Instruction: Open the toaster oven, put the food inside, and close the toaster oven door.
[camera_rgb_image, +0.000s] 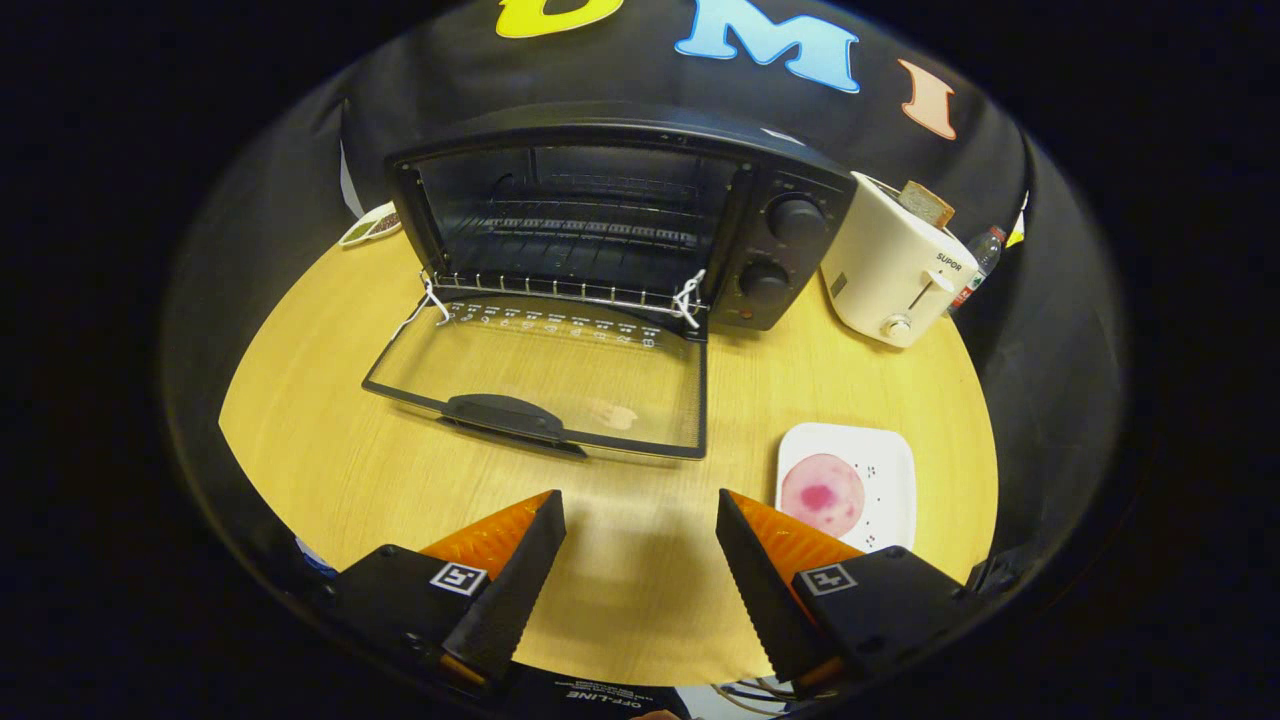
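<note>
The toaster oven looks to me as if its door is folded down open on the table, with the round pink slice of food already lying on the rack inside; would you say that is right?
Not quite. The toaster oven does have its door folded down open, but the gripper view shows the pink slice of food lying on the white plate on the table, just ahead of the open gripper.
</note>
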